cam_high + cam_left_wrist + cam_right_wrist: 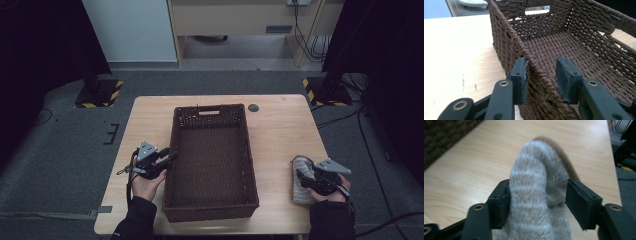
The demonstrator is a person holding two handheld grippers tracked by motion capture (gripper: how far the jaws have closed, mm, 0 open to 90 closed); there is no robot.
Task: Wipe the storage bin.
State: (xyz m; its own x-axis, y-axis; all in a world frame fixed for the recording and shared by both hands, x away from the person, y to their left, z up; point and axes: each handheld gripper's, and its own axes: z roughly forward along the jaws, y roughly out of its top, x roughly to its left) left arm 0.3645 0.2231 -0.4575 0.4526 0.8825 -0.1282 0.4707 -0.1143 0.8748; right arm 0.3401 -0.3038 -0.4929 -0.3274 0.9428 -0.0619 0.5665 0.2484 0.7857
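A dark brown woven basket (pixel 172 145) stands empty in the middle of the wooden table (pixel 280 130). My left gripper (pixel 171 158) straddles the rim of its left wall near the front. In the left gripper view the basket's rim (pixel 509 32) runs between the jaws of the left gripper (pixel 541 72); one pad (pixel 522 75) touches the weave and the other stands off inside. A grey-and-beige striped fuzzy sock (pixel 300 192) lies at the table's front right. My right gripper (pixel 301 175) is over it. In the right gripper view the sock (pixel 531 170) bulges between the wide jaws of the right gripper (pixel 537 195).
A small dark round disc (pixel 253 107) sits on the table behind the basket's right corner. The basket's wall (pixel 444 135) shows at the upper left of the right gripper view. Stands with yellow-and-black feet (pixel 100 95) flank the table on the grey floor.
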